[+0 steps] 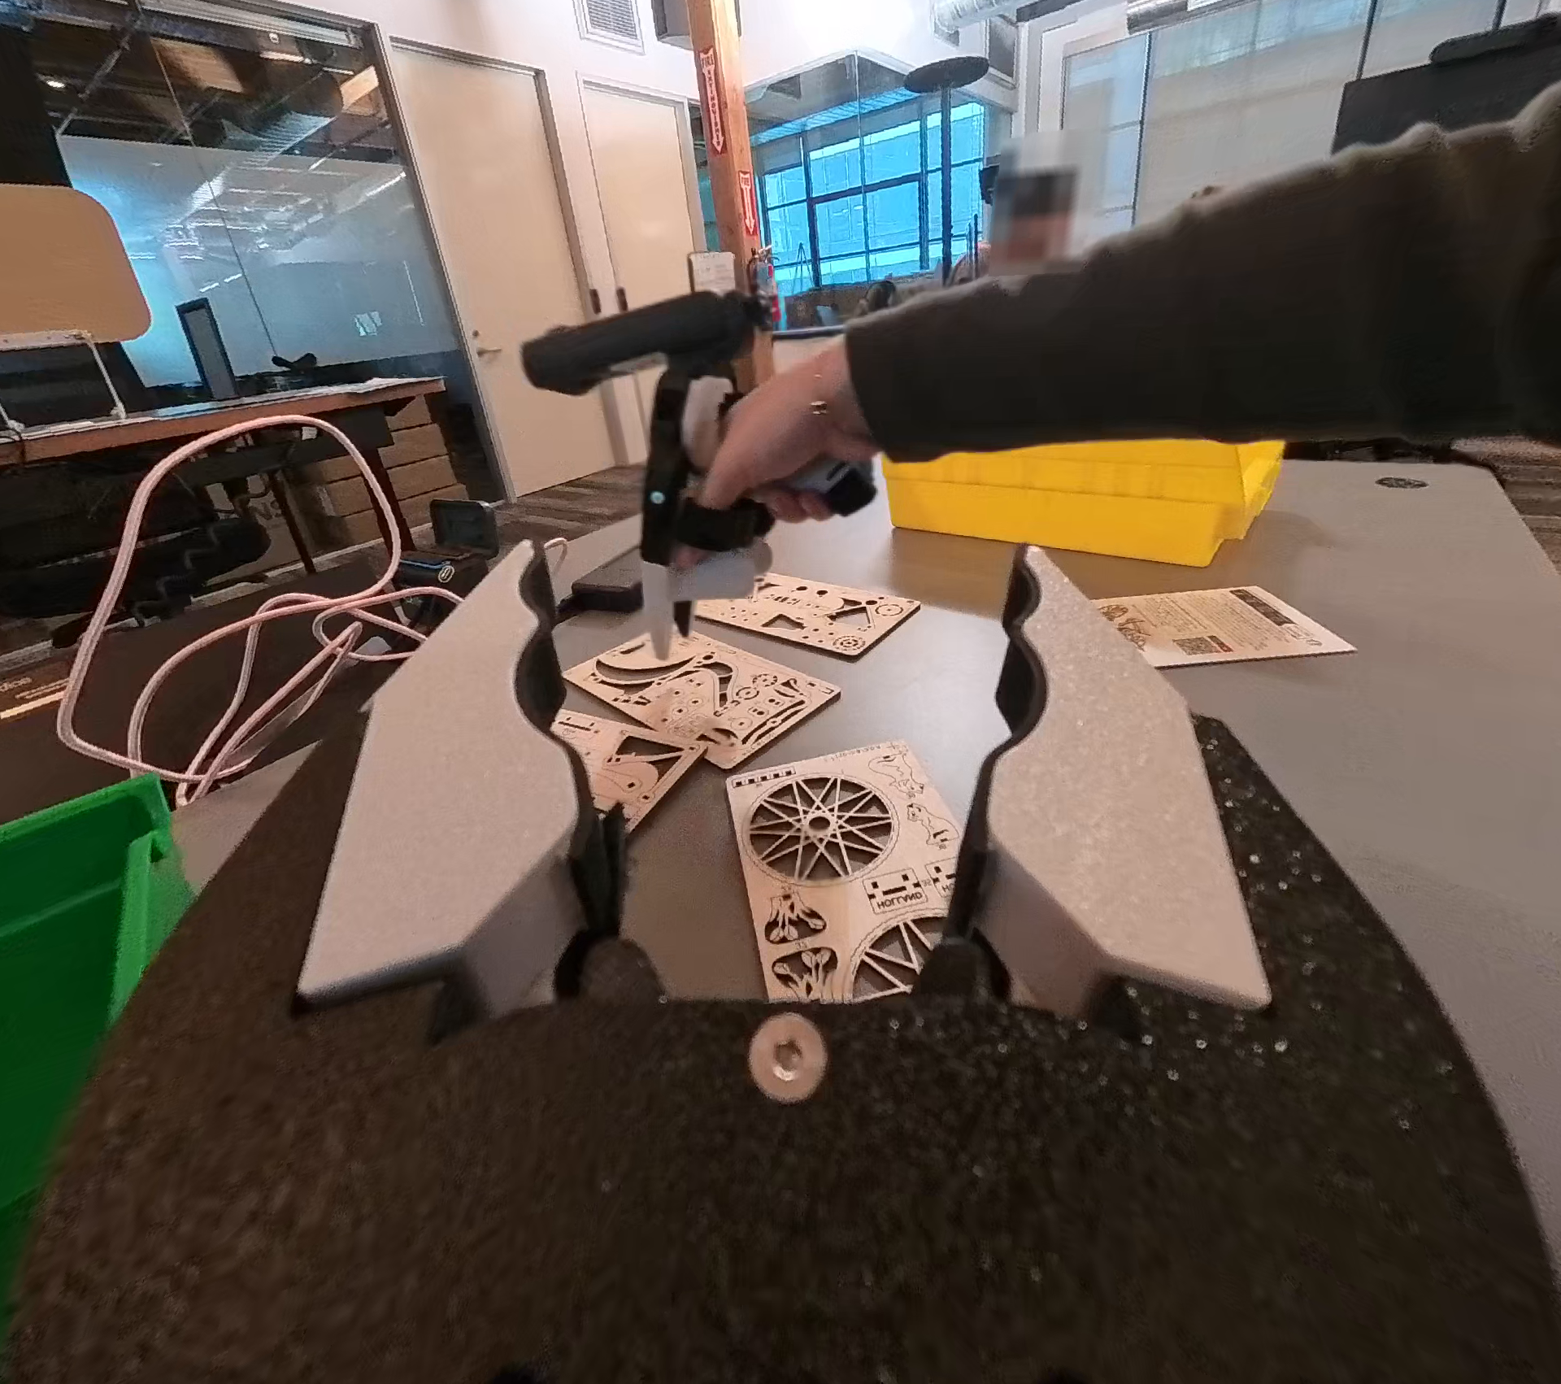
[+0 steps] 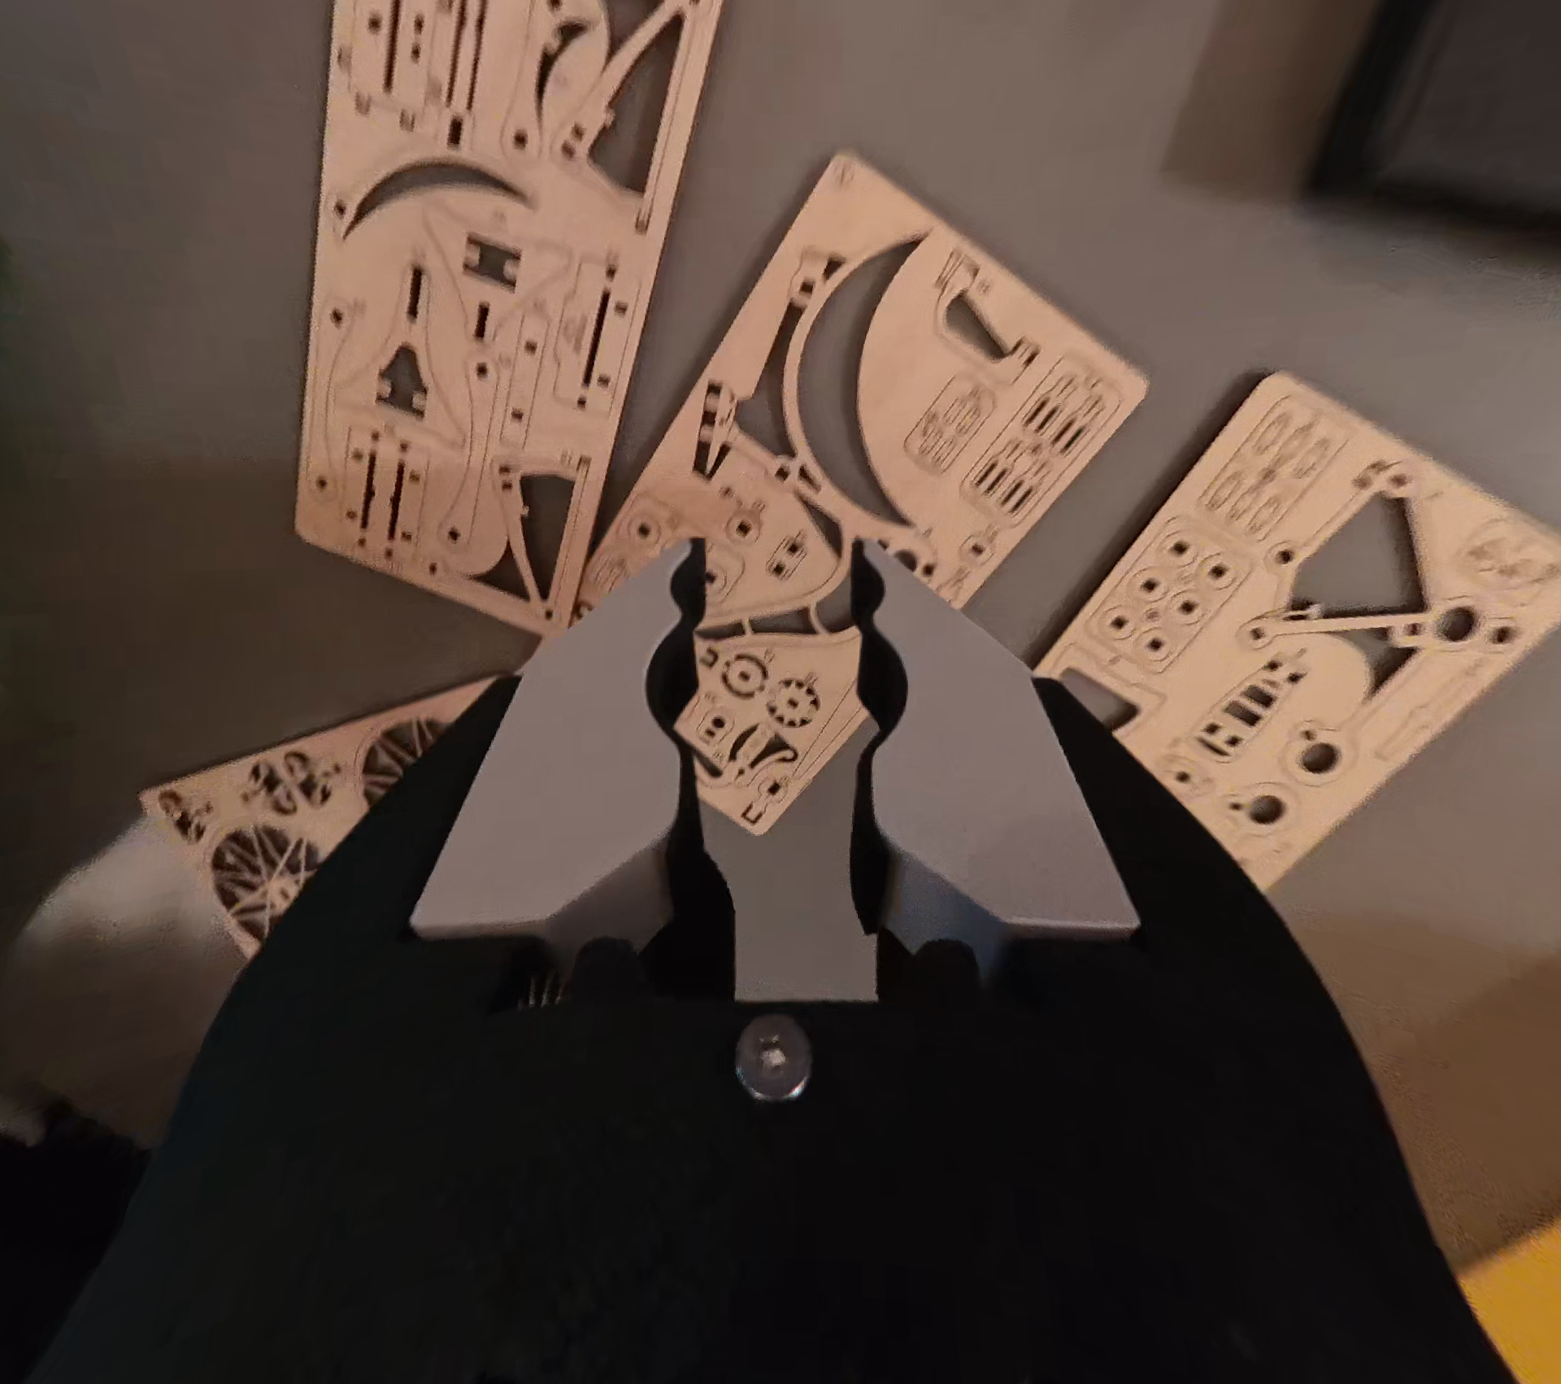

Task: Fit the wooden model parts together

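Observation:
Several laser-cut wooden sheets lie flat on the grey table (image 1: 1267,752). The wheel sheet (image 1: 845,862) is nearest, between my left fingers. A sheet with a crescent cut-out (image 1: 718,701) lies in the middle. My left gripper (image 1: 779,566) is wide open and empty, raised above the sheets. My right gripper (image 1: 667,634) is held by a hand and points down, with its tips just above the crescent sheet (image 2: 912,431). In its own view the right gripper (image 2: 777,553) has its jaws a narrow gap apart with nothing between them. Whether the tips touch the sheet is unclear.
A yellow bin (image 1: 1081,507) stands at the back right and a green bin (image 1: 76,963) at the near left. A printed leaflet (image 1: 1216,625) lies to the right. A pink cable (image 1: 211,583) and a small black device (image 1: 608,587) lie at the left. Two more sheets (image 2: 507,245) (image 2: 1309,625) flank the crescent sheet. The grippers' ends are close to 25 centimeters from one another.

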Tool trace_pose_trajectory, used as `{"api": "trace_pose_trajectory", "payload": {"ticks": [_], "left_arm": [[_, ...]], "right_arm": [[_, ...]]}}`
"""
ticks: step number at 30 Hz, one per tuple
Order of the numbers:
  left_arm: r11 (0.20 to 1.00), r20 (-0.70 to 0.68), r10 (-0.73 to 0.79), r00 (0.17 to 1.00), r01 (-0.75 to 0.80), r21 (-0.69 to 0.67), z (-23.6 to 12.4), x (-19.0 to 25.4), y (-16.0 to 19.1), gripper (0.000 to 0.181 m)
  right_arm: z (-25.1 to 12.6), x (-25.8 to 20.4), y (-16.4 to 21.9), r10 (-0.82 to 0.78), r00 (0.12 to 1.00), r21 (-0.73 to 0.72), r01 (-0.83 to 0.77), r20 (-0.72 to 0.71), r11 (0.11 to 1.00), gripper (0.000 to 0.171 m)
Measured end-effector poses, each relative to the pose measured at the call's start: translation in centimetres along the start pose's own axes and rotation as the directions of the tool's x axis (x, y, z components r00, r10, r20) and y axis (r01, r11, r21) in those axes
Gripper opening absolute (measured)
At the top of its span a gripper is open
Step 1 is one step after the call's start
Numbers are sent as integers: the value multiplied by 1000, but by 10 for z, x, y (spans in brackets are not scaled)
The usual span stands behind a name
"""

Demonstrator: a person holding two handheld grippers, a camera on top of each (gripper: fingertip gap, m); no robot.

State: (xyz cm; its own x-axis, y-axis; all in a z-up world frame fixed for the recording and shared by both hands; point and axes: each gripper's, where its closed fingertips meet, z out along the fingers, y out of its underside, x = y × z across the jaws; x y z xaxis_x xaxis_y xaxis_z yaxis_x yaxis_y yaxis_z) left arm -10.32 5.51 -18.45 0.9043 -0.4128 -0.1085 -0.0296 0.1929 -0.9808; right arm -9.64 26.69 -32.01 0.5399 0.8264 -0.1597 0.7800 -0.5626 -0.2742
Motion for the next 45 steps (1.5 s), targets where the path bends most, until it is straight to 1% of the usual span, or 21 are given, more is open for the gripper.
{"api": "trace_pose_trajectory", "payload": {"ticks": [2, 5, 7, 13, 14, 16, 18, 20, 21, 22, 24, 28, 30, 31, 33, 34, 35, 37, 38, 40, 45], "left_arm": [[1000, 0, 5, 1000, -5, -4, 0, 0, 0, 105], [1000, -6, 2, 1000, -3, -6, 1, 2, 1, 105], [1000, -14, 0, 1000, 0, -5, 1, 5, 0, 105], [998, -27, 49, 998, -50, -40, 5, 12, 6, 105], [998, -28, 49, 998, -50, -44, 5, 12, 8, 105], [998, -28, 47, 999, -48, -45, 5, 11, 8, 105], [998, -26, 49, 998, -51, -47, 5, 11, 8, 105], [998, -25, 52, 998, -53, -42, 5, 11, 7, 105], [998, -25, 52, 998, -53, -42, 5, 11, 7, 105], [998, -25, 51, 998, -52, -42, 5, 11, 7, 105], [998, -26, 46, 999, -48, -51, 6, 10, 10, 105], [997, -29, 47, 998, -49, -66, 7, 11, 14, 105], [996, -28, 49, 998, -51, -69, 7, 11, 15, 105], [996, -29, 48, 998, -50, -70, 8, 11, 15, 105], [997, -31, 46, 998, -48, -68, 8, 11, 15, 105], [996, -31, 47, 998, -49, -68, 8, 11, 15, 105], [996, -31, 48, 998, -50, -70, 8, 11, 16, 105], [996, -29, 43, 999, -45, -75, 8, 10, 17, 105], [996, -29, 38, 999, -41, -74, 8, 10, 17, 105], [997, -27, 35, 999, -37, -73, 7, 9, 17, 105], [997, -25, 31, 999, -33, -63, 7, 8, 15, 105]], "right_arm": [[3, -3, 12, -54, 998, 24, 53, 13, 998, 29], [8, 0, 26, -176, 982, 49, 179, -64, 983, 21], [11, 4, 32, -219, 970, 60, 226, -104, 972, 19], [5, 22, 42, -208, 971, 124, 223, -120, 967, 8], [1, 31, 43, -202, 968, 132, 222, -146, 966, 11], [-15, 49, 35, -148, 967, 257, 200, -207, 945, 23], [-25, 71, 32, -49, 971, 367, 135, -234, 920, 58], [-18, 84, 41, 20, 979, 385, 61, -202, 921, 86], [-11, 88, 47, 41, 981, 369, 33, -190, 929, 97], [-6, 92, 52, 49, 978, 361, 28, -201, 932, 100], [-9, 101, 53, 56, 968, 385, 43, -243, 922, 99], [-21, 129, 63, 106, 941, 383, 27, -322, 923, 85], [-29, 142, 67, 137, 919, 380, 16, -370, 925, 86], [-32, 131, 61, 122, 931, 411, 32, -343, 911, 87], [-30, 82, 44, 40, 980, 488, 61, -194, 871, 86], [-26, 57, 39, -15, 989, 493, 86, -147, 866, 86], [-18, 37, 38, -79, 987, 474, 138, -140, 869, 86], [-3, 18, 39, -188, 959, 407, 261, -212, 875, 89], [2, 13, 39, -216, 947, 387, 297, -239, 873, 90], [1, 15, 37, -203, 942, 383, 298, -268, 874, 88], [-5, 39, 48, -123, 951, 370, 227, -285, 901, 89]]}}
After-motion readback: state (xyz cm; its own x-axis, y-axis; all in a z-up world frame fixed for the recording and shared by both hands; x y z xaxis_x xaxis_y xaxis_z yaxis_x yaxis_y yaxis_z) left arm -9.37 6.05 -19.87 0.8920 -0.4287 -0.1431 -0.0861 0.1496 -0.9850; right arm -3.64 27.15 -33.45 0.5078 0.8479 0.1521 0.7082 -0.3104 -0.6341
